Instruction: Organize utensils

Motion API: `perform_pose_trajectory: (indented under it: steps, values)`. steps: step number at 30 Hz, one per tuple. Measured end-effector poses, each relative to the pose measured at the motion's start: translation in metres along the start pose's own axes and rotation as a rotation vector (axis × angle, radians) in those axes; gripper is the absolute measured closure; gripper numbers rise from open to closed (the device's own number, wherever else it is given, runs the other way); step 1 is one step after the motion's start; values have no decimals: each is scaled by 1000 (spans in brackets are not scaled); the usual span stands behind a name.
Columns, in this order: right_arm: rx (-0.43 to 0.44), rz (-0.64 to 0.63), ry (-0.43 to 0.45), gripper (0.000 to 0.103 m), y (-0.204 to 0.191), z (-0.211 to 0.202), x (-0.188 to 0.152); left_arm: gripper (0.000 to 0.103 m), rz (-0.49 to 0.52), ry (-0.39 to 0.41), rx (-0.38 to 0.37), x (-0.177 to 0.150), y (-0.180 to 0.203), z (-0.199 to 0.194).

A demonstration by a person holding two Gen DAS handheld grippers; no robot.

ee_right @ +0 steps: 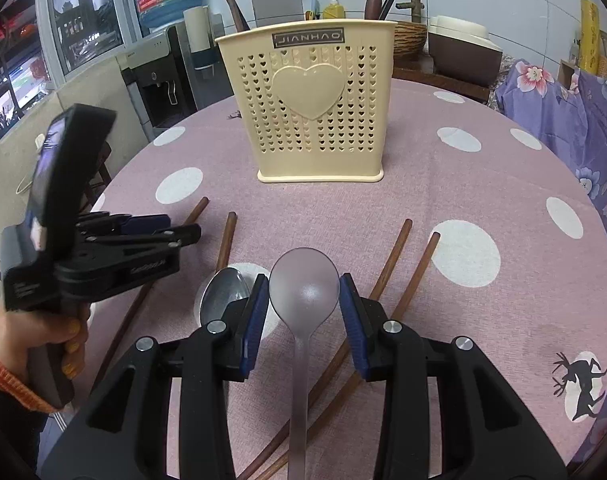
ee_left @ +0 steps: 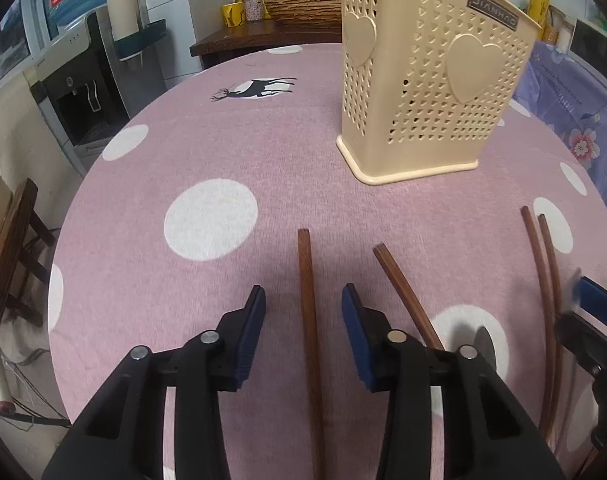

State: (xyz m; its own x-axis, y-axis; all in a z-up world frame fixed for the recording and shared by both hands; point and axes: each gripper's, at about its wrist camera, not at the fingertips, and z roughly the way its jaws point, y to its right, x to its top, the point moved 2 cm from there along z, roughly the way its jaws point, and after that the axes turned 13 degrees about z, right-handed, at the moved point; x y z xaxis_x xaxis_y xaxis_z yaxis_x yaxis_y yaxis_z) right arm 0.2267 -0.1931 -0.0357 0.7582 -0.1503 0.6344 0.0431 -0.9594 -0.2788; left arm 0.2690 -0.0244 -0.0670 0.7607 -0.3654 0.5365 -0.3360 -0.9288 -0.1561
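Observation:
A cream perforated utensil holder [ee_left: 423,80] [ee_right: 315,108] stands upright on the pink dotted tablecloth [ee_left: 223,152]. My left gripper [ee_left: 303,304] is open and straddles a brown chopstick [ee_left: 309,320] that lies on the cloth; the pads do not touch it. A second chopstick [ee_left: 403,292] lies just right of it, and two more [ee_left: 543,280] lie farther right. My right gripper [ee_right: 303,296] is shut on the bowl of a translucent grey plastic spoon [ee_right: 303,280], whose handle runs back toward the camera. A metal spoon [ee_right: 223,292] lies to its left.
A hand with an orange cuff [ee_right: 7,376] holds the left gripper [ee_right: 179,228] at the table's left edge. A water dispenser [ee_left: 83,92] and a wooden side table with bottles [ee_left: 255,32] stand behind. A purple floral cloth [ee_right: 575,128] covers something at the right.

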Motion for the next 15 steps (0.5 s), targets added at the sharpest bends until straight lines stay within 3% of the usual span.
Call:
perform_pose_trajectory:
  steps: [7,15]
  values:
    - [2,6,13,66,2,-5,-1,94,19,-3,4,5,2,1]
    - [2,19,29,66,5,-10,-1,95,-26,27,-29,6,-2,-5]
